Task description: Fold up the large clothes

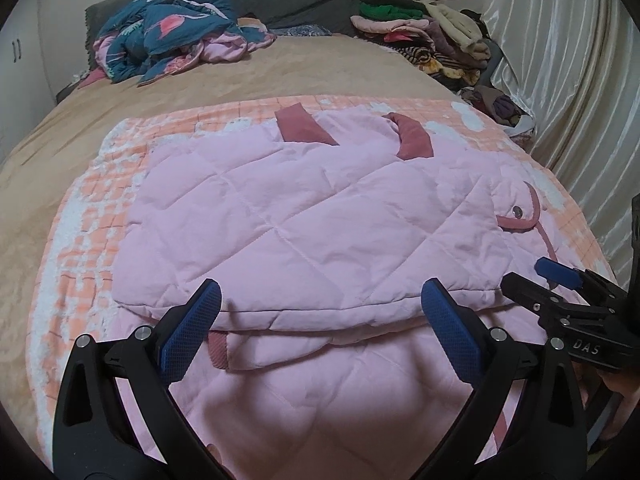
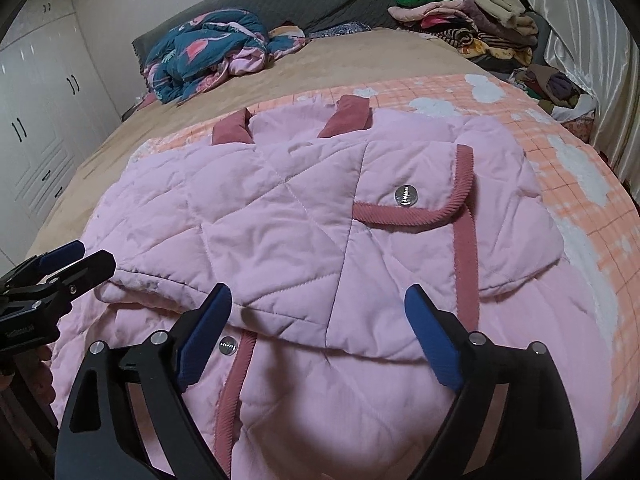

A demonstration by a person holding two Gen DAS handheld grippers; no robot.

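Observation:
A pink quilted jacket with dark pink corduroy cuffs and trim lies partly folded on a peach checked blanket; it also shows in the right wrist view. Its upper layer is folded over the lower part near me. A pocket with a snap button faces up. My left gripper is open and empty, just above the folded edge. My right gripper is open and empty over the same edge, further right; it also shows in the left wrist view.
A crumpled teal and pink quilt lies at the far left of the tan bed. A pile of clothes sits far right by a satin curtain. White wardrobes stand at left.

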